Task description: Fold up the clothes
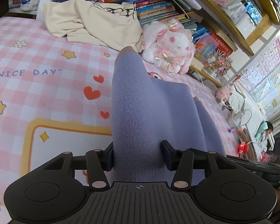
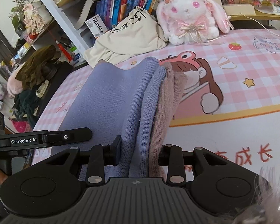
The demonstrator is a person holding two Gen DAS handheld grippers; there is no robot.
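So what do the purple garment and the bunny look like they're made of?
Purple garment: a soft matte knit, likely wool or acrylic; fine ribbed stitches show, with a taupe knit band. Bunny: fluffy white and pink plush with shiny ribbon bows, likely synthetic.

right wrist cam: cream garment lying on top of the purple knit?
No. The cream garment lies apart, against the books behind the purple knit.

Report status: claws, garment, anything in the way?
Left claw and right claw both shut on purple knit garment. Garment lifted over bed. Cream garment and plush rabbit ahead.
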